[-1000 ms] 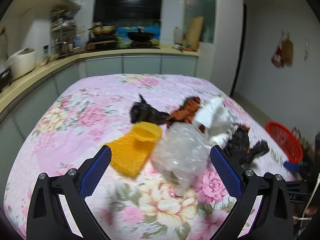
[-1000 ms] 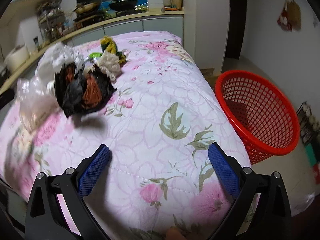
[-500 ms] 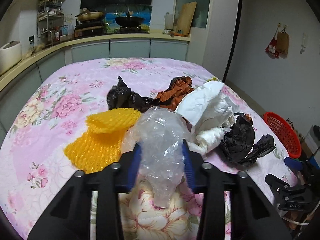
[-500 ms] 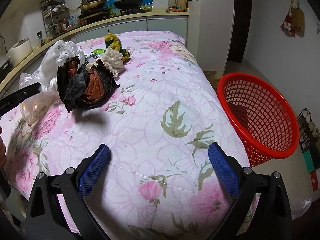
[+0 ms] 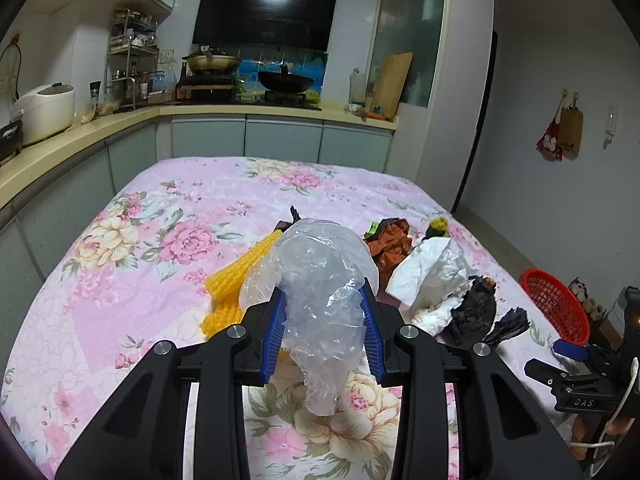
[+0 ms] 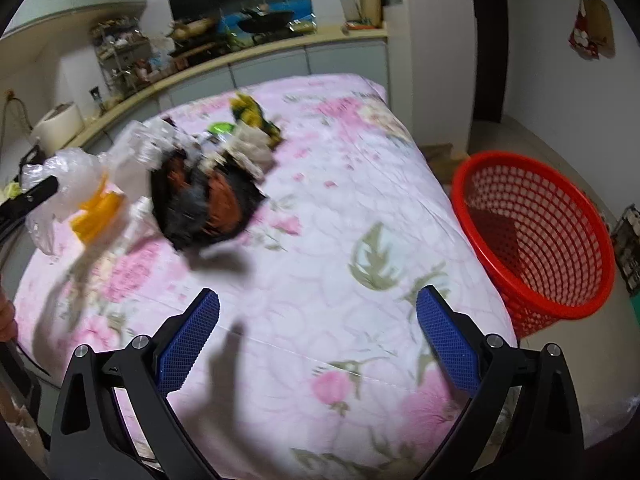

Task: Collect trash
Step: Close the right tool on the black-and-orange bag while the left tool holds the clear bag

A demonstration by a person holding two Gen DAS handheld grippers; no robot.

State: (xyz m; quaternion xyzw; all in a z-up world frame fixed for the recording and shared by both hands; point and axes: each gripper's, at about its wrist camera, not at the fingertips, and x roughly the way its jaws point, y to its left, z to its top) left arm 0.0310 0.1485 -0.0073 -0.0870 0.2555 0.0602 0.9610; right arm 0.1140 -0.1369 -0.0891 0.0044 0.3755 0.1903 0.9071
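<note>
Closed since a second ago, when its blue pads stood wide on either side of the trash, the left gripper (image 5: 323, 330) now pinches a crumpled clear plastic bag (image 5: 320, 280) and has lifted it slightly off the floral tablecloth (image 5: 168, 216). Both pads press into the bag's middle; its loose tail hangs down between the black fingers, clear of the cloth (the bulging top billows above the pads).

Just behind the bag lies a yellow foam net (image 5: 230, 280), partly hidden by it. To the right sit a crumpled white bag (image 5: 428, 272), a brown wrapper (image 5: 390, 240) and a black plastic scrap (image 5: 476, 312), all bunched near the table's right edge. A red mesh basket (image 5: 554, 304) stands on the floor just off that edge.

From the right wrist, the right gripper (image 6: 318, 344) hangs unclenched over a bare stretch of the tablecloth, its blue pads far apart with nothing between them. That view is blurred, but the same heap of trash shows at upper left, with the clear bag raised in the other tool's fingers, and the red basket stands upright on the floor at right, beside the table. A kitchen counter (image 5: 280, 110) with a stove and pans runs along the far wall.
</note>
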